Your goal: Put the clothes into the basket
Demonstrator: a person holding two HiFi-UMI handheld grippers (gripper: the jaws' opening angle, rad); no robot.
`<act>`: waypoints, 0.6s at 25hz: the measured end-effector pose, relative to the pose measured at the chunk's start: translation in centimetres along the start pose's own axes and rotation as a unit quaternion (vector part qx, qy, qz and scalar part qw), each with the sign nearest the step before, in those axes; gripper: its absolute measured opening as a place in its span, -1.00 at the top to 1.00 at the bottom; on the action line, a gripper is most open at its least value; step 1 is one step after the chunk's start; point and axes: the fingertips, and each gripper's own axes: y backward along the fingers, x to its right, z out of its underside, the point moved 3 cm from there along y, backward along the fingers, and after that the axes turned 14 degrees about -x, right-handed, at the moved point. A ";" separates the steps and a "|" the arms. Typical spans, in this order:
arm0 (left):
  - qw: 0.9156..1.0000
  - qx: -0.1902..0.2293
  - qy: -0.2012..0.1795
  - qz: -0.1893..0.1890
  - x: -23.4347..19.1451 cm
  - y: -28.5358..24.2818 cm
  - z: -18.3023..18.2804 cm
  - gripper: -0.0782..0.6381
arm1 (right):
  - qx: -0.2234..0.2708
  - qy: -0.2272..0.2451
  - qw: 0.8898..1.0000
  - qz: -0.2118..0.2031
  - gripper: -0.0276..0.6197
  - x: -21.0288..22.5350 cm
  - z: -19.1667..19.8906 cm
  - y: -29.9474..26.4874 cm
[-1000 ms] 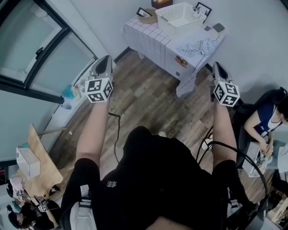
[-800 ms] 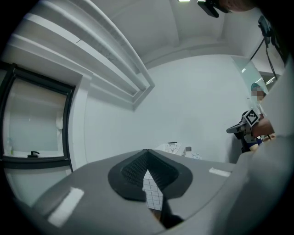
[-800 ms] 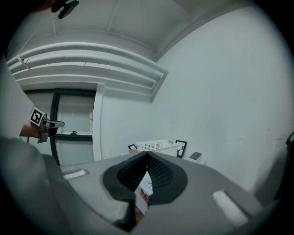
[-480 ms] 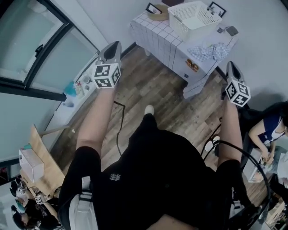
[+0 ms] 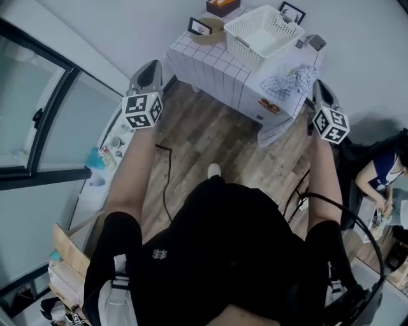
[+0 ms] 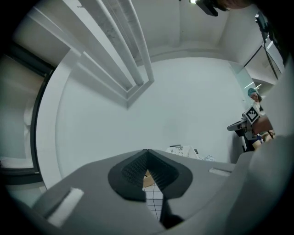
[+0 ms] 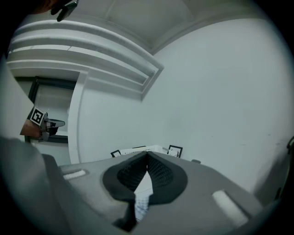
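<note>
A white lattice basket (image 5: pixel 260 30) stands on a table under a white grid cloth (image 5: pixel 210 63) against the far wall. A crumpled blue-checked garment (image 5: pixel 290 79) lies on the table just right of the basket. My left gripper (image 5: pixel 150 66) is held out level over the floor, left of the table, shut and empty. My right gripper (image 5: pixel 319 86) hovers close to the garment's right side, also shut and empty. In the left gripper view the basket (image 6: pixel 183 150) shows beyond the closed gripper (image 6: pixel 147 151). In the right gripper view the basket (image 7: pixel 138 149) sits behind the gripper (image 7: pixel 147 153), with checked cloth (image 7: pixel 141 204) below.
Two picture frames (image 5: pixel 199 26) (image 5: pixel 292 11), a wicker bowl (image 5: pixel 213 32) and a brown box (image 5: pixel 222 6) stand at the table's back. A white cloth (image 5: pixel 274 130) hangs off its front. A seated person (image 5: pixel 382 181) is at right, glass panels (image 5: pixel 38 121) at left, a cable (image 5: pixel 164 184) on the wood floor.
Both grippers have moved forward towards the table. The right one has come up beside the checked garment, and the table and basket now lie nearer.
</note>
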 end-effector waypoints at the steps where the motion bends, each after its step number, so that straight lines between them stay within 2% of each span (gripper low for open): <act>1: 1.000 0.000 0.000 0.004 -0.6 -0.9 -0.1 0.76 | -0.001 -0.003 1.000 0.004 0.91 -0.1 -0.2 -0.6; 7: 1.000 -0.003 -0.002 0.015 -3.7 -5.1 -0.5 0.76 | -0.008 -0.016 1.000 0.020 0.91 -0.9 -1.0 -2.6; 15: 1.000 0.000 0.004 0.031 -4.8 -11.0 -0.9 0.76 | -0.017 -0.032 0.999 0.031 0.91 1.2 -0.9 -6.3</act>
